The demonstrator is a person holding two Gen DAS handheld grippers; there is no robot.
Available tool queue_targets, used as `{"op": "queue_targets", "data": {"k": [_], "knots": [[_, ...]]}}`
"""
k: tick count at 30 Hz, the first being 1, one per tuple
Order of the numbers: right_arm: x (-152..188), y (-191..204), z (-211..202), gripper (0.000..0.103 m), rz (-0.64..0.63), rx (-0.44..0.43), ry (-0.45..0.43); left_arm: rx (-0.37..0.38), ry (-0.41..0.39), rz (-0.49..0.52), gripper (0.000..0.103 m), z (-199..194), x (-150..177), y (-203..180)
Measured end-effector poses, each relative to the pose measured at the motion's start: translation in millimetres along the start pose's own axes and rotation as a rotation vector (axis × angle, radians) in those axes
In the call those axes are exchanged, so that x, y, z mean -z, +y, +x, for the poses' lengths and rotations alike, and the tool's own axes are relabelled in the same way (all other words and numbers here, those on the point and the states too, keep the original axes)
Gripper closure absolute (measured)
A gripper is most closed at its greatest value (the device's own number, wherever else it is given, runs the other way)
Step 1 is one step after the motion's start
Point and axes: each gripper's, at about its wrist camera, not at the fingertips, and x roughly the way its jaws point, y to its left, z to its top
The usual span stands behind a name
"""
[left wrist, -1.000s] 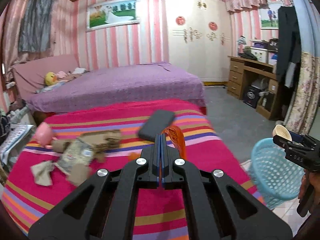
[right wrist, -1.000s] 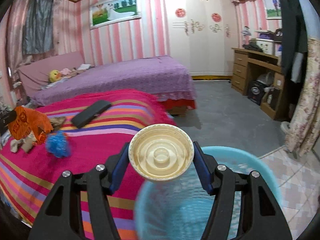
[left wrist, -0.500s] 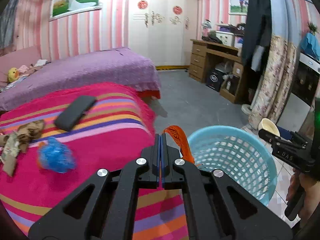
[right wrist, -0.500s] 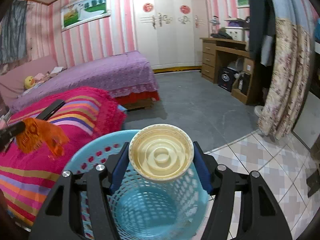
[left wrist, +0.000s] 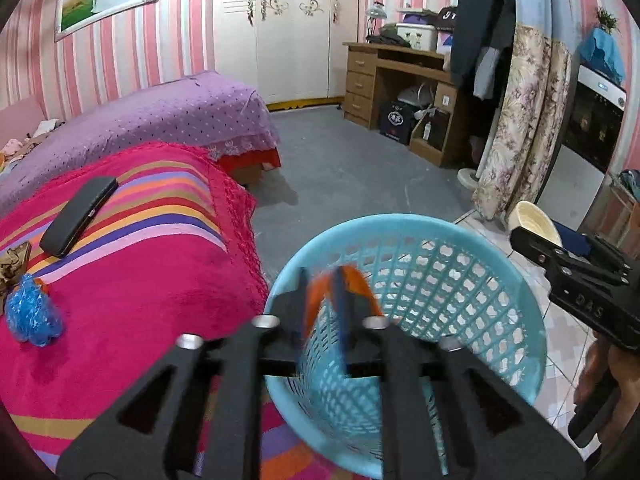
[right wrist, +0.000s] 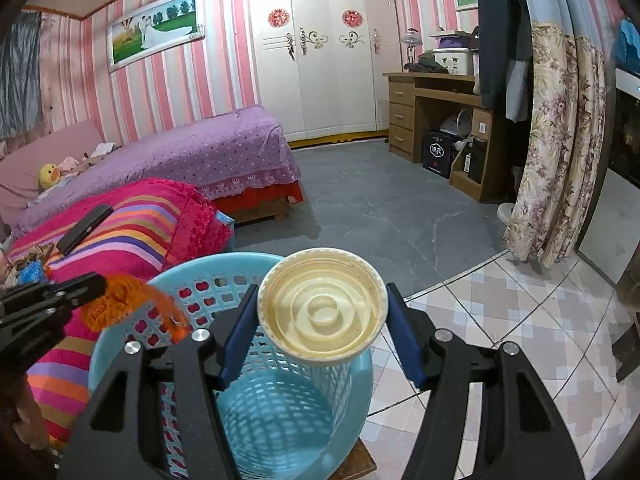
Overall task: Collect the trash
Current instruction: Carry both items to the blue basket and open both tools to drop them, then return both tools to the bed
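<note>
My left gripper (left wrist: 326,292) sits over the near rim of the light-blue basket (left wrist: 460,240). Its jaws are blurred and slightly parted around an orange wrapper (left wrist: 352,280); in the right wrist view the wrapper (right wrist: 120,300) hangs at the left gripper's tip (right wrist: 102,286) over the basket rim (right wrist: 224,260). My right gripper (right wrist: 322,308) is shut on a cream paper cup (right wrist: 322,306), held above the basket; it also shows in the left wrist view (left wrist: 534,222).
A blue plastic wad (left wrist: 32,312), a black case (left wrist: 78,210) and brown paper scraps (left wrist: 12,260) lie on the striped pink bed cover (left wrist: 140,280). A purple bed (left wrist: 160,112), wooden desk (left wrist: 400,84) and floral curtain (left wrist: 524,120) stand around grey floor.
Both grippers swung right from the bed to the basket. My left gripper's jaws, tightly shut before, now look slightly parted around the orange wrapper. The cup stays gripped.
</note>
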Motion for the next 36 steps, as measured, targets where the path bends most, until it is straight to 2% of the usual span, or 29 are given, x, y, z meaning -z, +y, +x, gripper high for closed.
{"op": "queue_targets", "data": {"k": [3,6,9,16,17,20,25,31,36], "knots": [[3,3,3,0.042,-0.025,0.000,0.009,-0.039,-0.017,-0.020,0.035,2,-1,10],[5,6,8,0.042,-0.040,-0.010,0.017,-0.050,-0.018,-0.045,0.020,0,-3,23],[6,8,14,0.042,-0.042,-0.022,0.027,-0.081,-0.035,-0.053,0.012,-6,-4,36],[9,13,28,0.039,-0.036,-0.033,0.054,-0.129,-0.035,-0.071,0.009,-17,1,58],[9,14,29,0.031,-0.033,-0.027,0.057,-0.132,-0.035,-0.073,0.009,-18,1,59],[6,16,22,0.016,-0.034,0.005,0.036,-0.128,-0.040,-0.083,0.008,-28,3,68],[-2,28,10,0.005,-0.029,0.031,-0.011,-0.137,-0.065,-0.086,0.006,-44,3,77],[-11,53,0,0.005,-0.043,0.037,-0.054,-0.153,-0.079,-0.097,0.006,-66,7,104],[-12,78,4,0.005,-0.026,0.013,-0.044,-0.195,-0.078,-0.122,0.006,-84,15,140]]}}
